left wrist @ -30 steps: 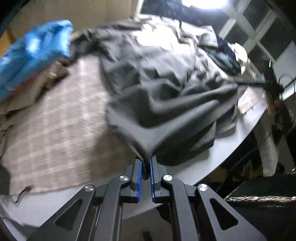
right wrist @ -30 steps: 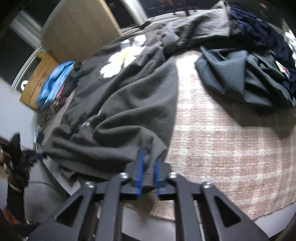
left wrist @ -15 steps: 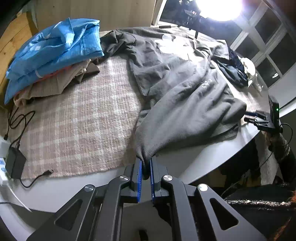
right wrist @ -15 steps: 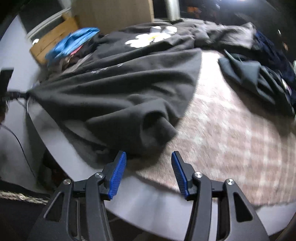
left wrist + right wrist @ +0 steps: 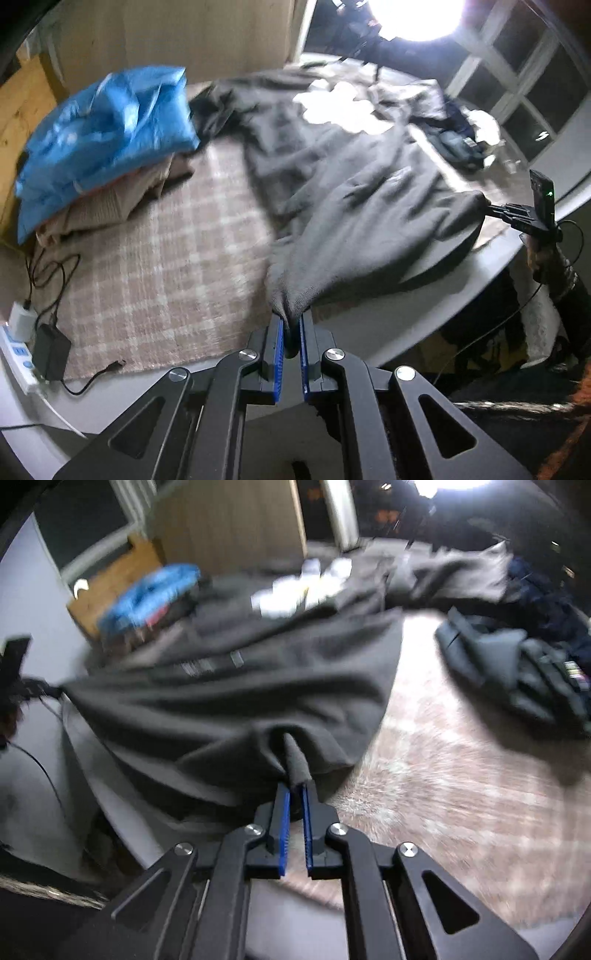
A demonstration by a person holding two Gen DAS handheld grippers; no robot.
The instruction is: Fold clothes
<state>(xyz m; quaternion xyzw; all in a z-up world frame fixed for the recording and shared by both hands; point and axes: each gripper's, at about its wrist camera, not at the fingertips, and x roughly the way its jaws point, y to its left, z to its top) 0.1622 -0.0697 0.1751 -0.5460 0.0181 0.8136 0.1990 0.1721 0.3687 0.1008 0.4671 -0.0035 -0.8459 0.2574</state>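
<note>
- Left gripper (image 5: 290, 328) clamped tight on a bunched corner of the dark grey sweatshirt (image 5: 354, 206), blue pads (image 5: 279, 343) pinching the cloth just past the table's near rim.
- Right gripper (image 5: 294, 794) just snapped together, now pinched on a rolled fold at the sweatshirt's hem; seen also at the right edge of the left wrist view, gripping the far corner.
- Small pale lettering on the sweatshirt's side, too blurred to read; large white print (image 5: 341, 107) near its chest; small label on the dark garments (image 5: 524, 664), unreadable.
- Sweatshirt stretched between both grippers, draped over the round grey table's (image 5: 391, 321) curved edge, the rest spread across the checked beige cloth (image 5: 155, 266).
- Bare checked cloth open left of the sweatshirt; folded pile topped with a blue garment (image 5: 107, 133) at the far left.
- Charger and cables (image 5: 50, 354) near the left rim.
</note>
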